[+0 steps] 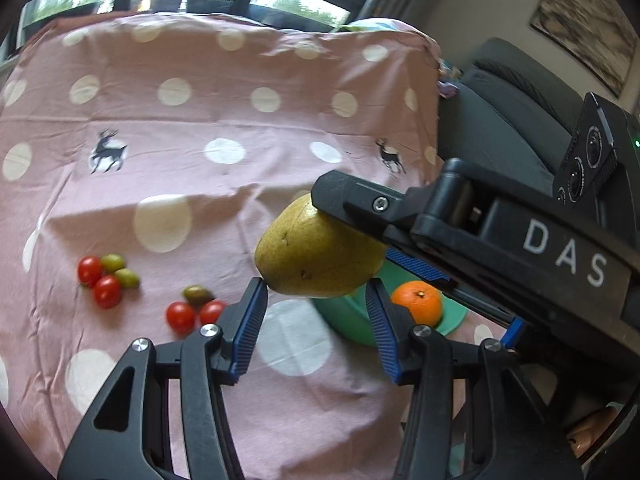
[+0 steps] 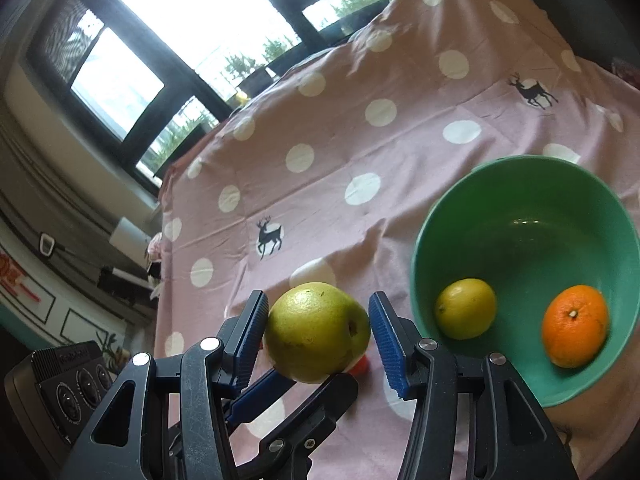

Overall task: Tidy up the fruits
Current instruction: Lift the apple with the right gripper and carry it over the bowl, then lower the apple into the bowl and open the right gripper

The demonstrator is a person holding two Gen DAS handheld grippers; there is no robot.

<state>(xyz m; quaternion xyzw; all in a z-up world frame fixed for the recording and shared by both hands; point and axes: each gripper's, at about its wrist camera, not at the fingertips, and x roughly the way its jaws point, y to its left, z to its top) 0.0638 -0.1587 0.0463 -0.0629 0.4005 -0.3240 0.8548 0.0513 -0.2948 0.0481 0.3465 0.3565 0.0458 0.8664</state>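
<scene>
Home — sofa (image 1: pixel 516 120), framed picture (image 1: pixel 588 24), windows (image 2: pixel 168 32).

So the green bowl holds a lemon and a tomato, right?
Not quite: the bowl holds a lemon and an orange, not a tomato. The right wrist view shows it.

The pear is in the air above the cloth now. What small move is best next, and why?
Probably carry the pear sideways over the green bowl. The left tool and the right tool both seem to grip it, and the bowl already holds a lemon and an orange.
</scene>
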